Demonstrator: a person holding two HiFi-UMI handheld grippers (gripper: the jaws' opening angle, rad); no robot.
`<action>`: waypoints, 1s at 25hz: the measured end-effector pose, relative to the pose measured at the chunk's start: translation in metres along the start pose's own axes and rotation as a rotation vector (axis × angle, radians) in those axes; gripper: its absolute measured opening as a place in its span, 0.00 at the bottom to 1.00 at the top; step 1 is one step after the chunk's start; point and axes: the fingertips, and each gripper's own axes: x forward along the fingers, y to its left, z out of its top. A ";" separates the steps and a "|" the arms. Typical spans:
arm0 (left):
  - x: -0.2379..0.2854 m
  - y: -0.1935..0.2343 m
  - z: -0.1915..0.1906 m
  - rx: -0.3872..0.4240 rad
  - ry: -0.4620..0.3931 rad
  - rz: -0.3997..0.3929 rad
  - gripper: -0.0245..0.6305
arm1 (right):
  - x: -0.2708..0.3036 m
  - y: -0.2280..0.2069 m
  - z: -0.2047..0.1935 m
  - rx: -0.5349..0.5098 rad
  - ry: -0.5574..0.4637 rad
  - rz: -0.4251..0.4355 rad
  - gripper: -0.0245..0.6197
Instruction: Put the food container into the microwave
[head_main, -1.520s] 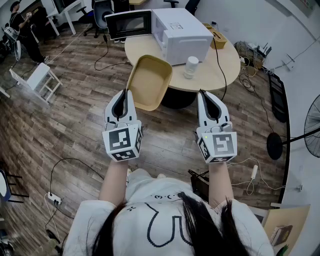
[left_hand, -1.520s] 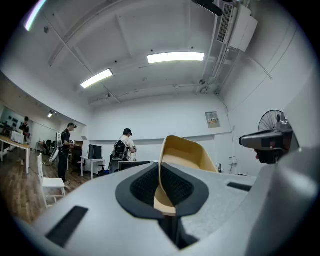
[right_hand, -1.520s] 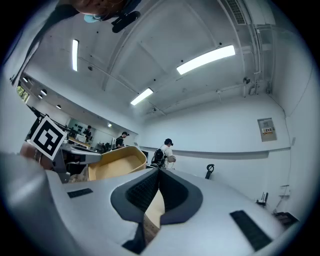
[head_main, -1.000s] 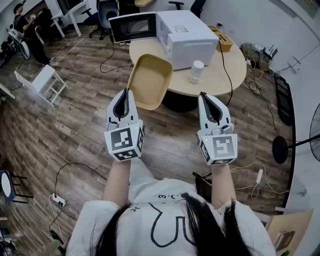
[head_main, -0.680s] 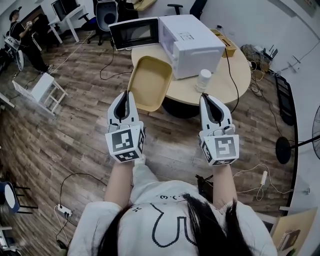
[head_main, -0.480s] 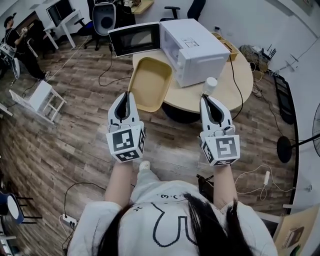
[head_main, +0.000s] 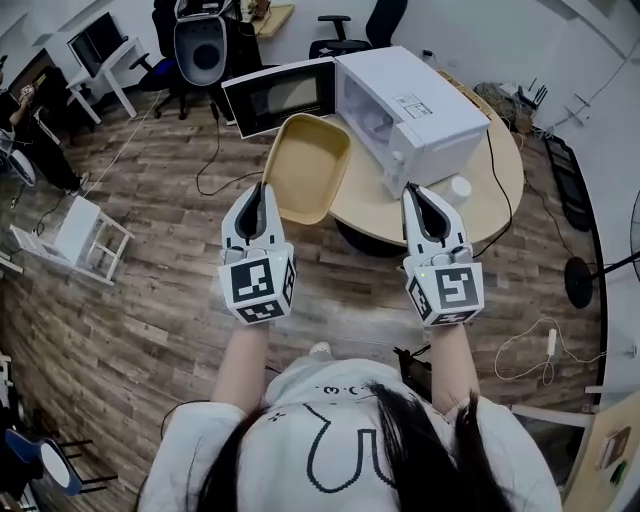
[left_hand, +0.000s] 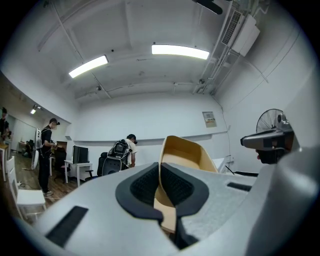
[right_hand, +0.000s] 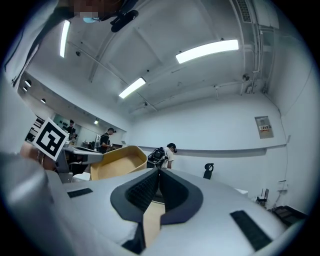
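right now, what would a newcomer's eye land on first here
The tan food container stands out, held up by its rim in the left gripper, near the edge of the round table. Behind it the white microwave sits on that table with its door swung wide open. The right gripper is shut on nothing.

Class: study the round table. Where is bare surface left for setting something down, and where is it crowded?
Bare: the near edge of the table, between the held food container and the white jar, and its right rim beyond the jar. Crowded: the middle, filled by the microwave and its open door.
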 end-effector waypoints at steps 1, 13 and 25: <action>0.006 0.007 -0.001 0.002 0.002 -0.013 0.07 | 0.008 0.004 0.000 -0.001 0.003 -0.011 0.08; 0.060 0.052 -0.017 -0.028 0.003 -0.095 0.07 | 0.068 0.021 -0.011 -0.006 0.033 -0.072 0.08; 0.139 0.076 -0.042 -0.016 0.025 -0.129 0.07 | 0.150 0.018 -0.053 0.018 0.048 -0.073 0.08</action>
